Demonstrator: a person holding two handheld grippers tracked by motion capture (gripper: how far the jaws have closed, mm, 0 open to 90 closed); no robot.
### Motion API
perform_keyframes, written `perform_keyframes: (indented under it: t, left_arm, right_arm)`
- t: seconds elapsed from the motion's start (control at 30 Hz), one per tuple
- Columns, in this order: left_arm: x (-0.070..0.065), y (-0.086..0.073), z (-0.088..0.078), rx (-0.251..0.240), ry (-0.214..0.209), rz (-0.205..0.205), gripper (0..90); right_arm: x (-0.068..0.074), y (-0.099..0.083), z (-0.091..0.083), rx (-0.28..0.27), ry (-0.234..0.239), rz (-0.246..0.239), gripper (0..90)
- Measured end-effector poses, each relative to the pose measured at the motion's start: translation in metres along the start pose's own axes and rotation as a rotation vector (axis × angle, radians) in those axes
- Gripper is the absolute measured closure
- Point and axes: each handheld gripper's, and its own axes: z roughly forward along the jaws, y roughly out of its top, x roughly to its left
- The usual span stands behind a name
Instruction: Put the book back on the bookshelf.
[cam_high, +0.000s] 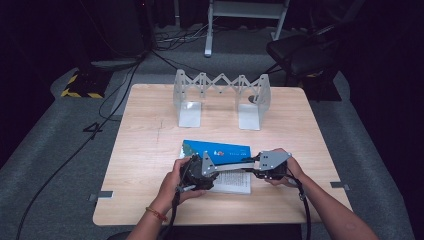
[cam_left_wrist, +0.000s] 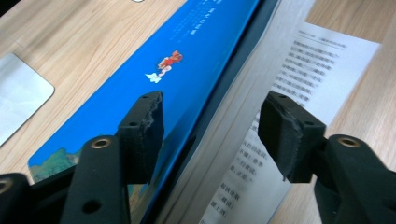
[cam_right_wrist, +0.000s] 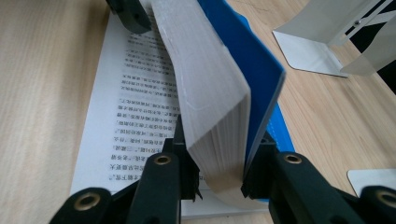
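Observation:
A book with a blue cover (cam_high: 216, 149) lies open on the wooden table (cam_high: 145, 150), a printed page (cam_high: 234, 181) flat beneath. My right gripper (cam_right_wrist: 219, 154) is shut on the raised block of pages (cam_right_wrist: 205, 88) together with the blue cover (cam_right_wrist: 250, 65), holding them up at a slant. My left gripper (cam_left_wrist: 215, 109) straddles the same raised block from the other end; its jaws stand apart, open, with the cover (cam_left_wrist: 187, 56) and page edges between them. In the high view the left gripper (cam_high: 214, 171) and right gripper (cam_high: 251, 166) face each other over the book.
A metal expanding book rack (cam_high: 220, 95) with two flat base plates stands at the far middle of the table. One base plate (cam_left_wrist: 18, 102) lies just left of the book. Cables, a chair and a stand sit on the floor beyond.

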Motion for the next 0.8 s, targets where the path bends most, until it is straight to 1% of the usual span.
perform_keyframes:
  t: [0.07,0.1,0.13,0.2,0.27,0.3,0.4,0.47,0.5,0.57,0.6,0.63,0.67,0.7,0.73,0.77,0.8]
  left_arm:
    - [-0.002,0.002,0.001,-0.006,-0.003,0.003,38.8]
    - [-0.004,0.005,0.003,-0.003,0.005,0.008,37.6]
    - [-0.005,0.006,0.004,-0.003,0.005,0.011,38.4]
    - [-0.006,0.007,0.005,0.002,-0.003,0.035,44.7]
    - [-0.006,0.005,0.006,-0.004,0.002,0.040,54.2]
    - [-0.004,0.004,0.006,-0.002,-0.010,0.051,58.5]
    - [-0.003,0.002,0.006,-0.016,-0.023,0.067,62.4]
    - [-0.002,0.001,0.006,-0.024,-0.028,0.068,64.8]
    - [-0.002,-0.001,0.006,-0.045,-0.029,0.067,64.8]
    - [0.001,-0.006,0.006,-0.075,-0.039,0.052,66.9]
    - [0.002,-0.007,0.006,-0.085,-0.047,0.037,67.8]
    - [0.005,-0.009,0.005,-0.105,-0.050,0.024,68.6]
    - [0.005,-0.009,0.004,-0.115,-0.049,0.020,69.7]
    - [0.007,-0.010,0.003,-0.129,-0.047,0.014,70.2]
    - [0.008,-0.011,0.002,-0.144,-0.050,-0.002,70.5]
    - [0.009,-0.012,0.001,-0.160,-0.052,-0.010,70.6]
    - [0.011,-0.013,-0.001,-0.173,-0.058,-0.022,70.6]
  right_arm:
    - [0.000,0.000,-0.001,-0.002,-0.001,0.004,72.9]
    - [0.002,0.001,-0.004,0.007,-0.004,0.001,73.4]
    - [0.003,0.002,-0.005,0.010,-0.006,-0.008,73.6]
    - [0.004,0.003,-0.005,0.019,-0.008,-0.009,73.7]
    - [0.005,0.004,-0.004,0.023,-0.009,-0.004,73.5]
    - [0.005,0.004,-0.004,0.026,-0.006,-0.005,73.5]
    - [0.006,0.005,-0.003,0.032,-0.011,-0.011,73.0]
    - [0.005,0.005,-0.003,0.023,-0.014,0.003,70.9]
    - [0.005,0.005,-0.003,0.023,-0.014,0.003,70.9]
    - [-0.001,0.004,-0.005,-0.011,0.007,0.056,64.6]
    - [-0.004,0.003,-0.007,-0.033,0.002,0.080,58.5]
    - [-0.006,0.002,-0.008,-0.047,-0.009,0.105,52.7]
    - [-0.012,-0.003,-0.011,-0.047,-0.026,0.146,45.9]
    - [-0.017,-0.007,-0.013,-0.044,-0.038,0.164,43.3]
    - [-0.022,-0.015,-0.016,-0.046,-0.051,0.199,41.4]
    - [-0.027,-0.021,-0.018,-0.045,-0.053,0.232,39.4]
    - [-0.032,-0.027,-0.020,-0.040,-0.063,0.258,39.0]
